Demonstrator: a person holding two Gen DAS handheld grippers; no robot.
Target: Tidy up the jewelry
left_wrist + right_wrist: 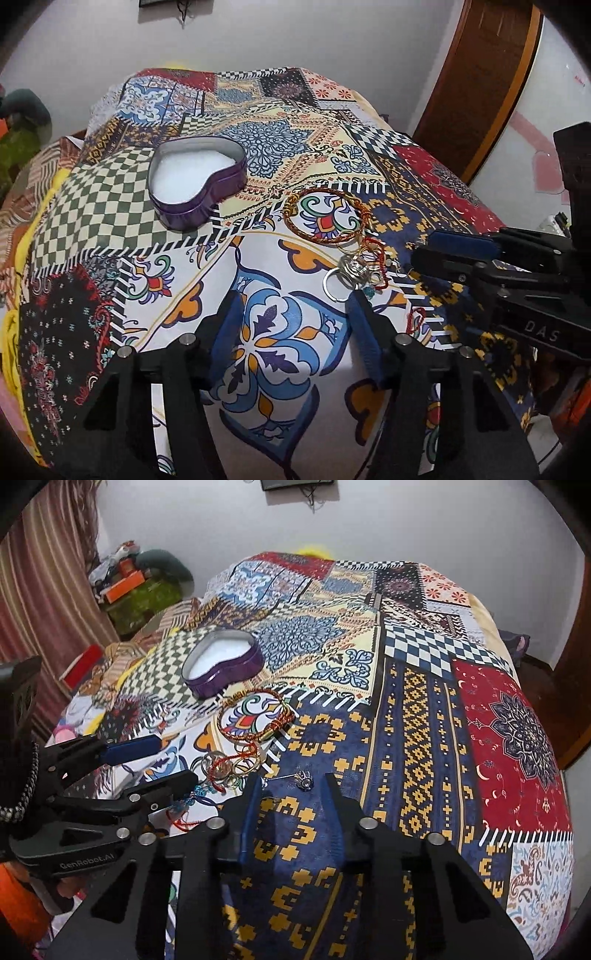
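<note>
Jewelry on the bed, beside the purple heart tin point(199, 184).
Big woven bangle point(255, 718) is stiff and light: pinch its rim. Tangled rings point(351, 273) are slippery; tiny stud point(305, 781) is fiddly. Left gripper point(295, 314) and right gripper point(290, 797) hang open, holding nothing.

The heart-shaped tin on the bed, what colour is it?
The heart-shaped tin is purple outside with white lining inside, clearest in the left wrist view.
</note>
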